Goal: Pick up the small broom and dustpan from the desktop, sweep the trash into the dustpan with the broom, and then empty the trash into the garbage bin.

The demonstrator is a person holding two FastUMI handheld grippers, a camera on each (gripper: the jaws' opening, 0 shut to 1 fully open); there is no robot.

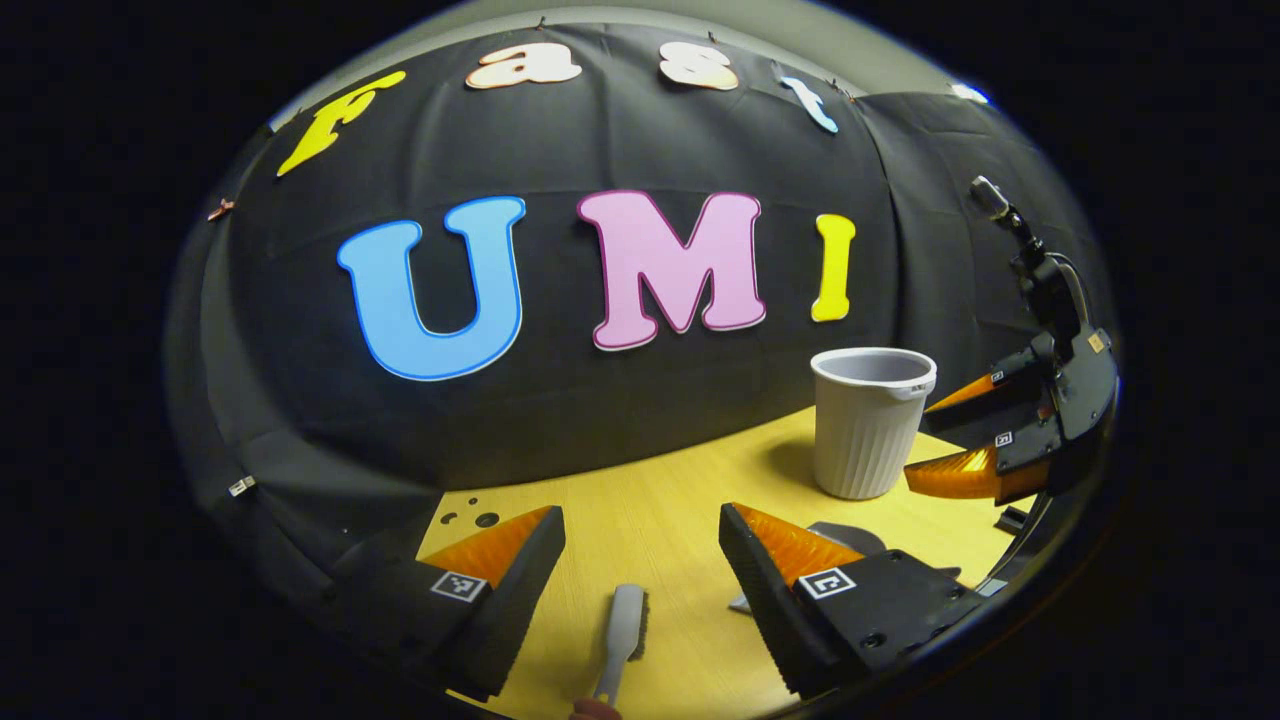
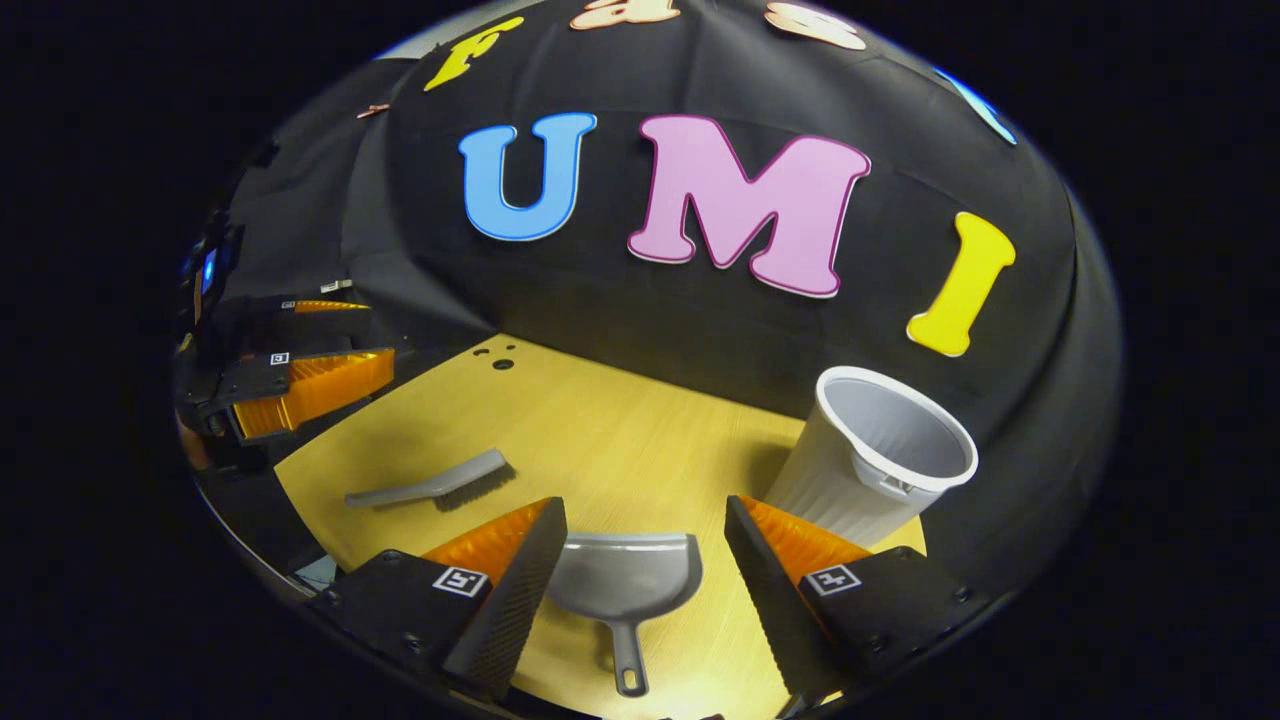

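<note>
My left gripper is open above the wooden table, and the small grey broom lies on the table below the gap between its fingers, untouched. Behind its right finger a grey piece of the dustpan shows. My right gripper is also open, with the grey dustpan flat on the table between its fingers, handle toward the camera. The broom lies to the dustpan's left. A white ribbed garbage bin stands upright at the table's far right, also seen as the bin.
The other hand's gripper hovers open beside the bin. In the right gripper view the left gripper hangs open past the table's left edge. Small holes mark the tabletop's far corner. The black cloth wall runs close behind the table.
</note>
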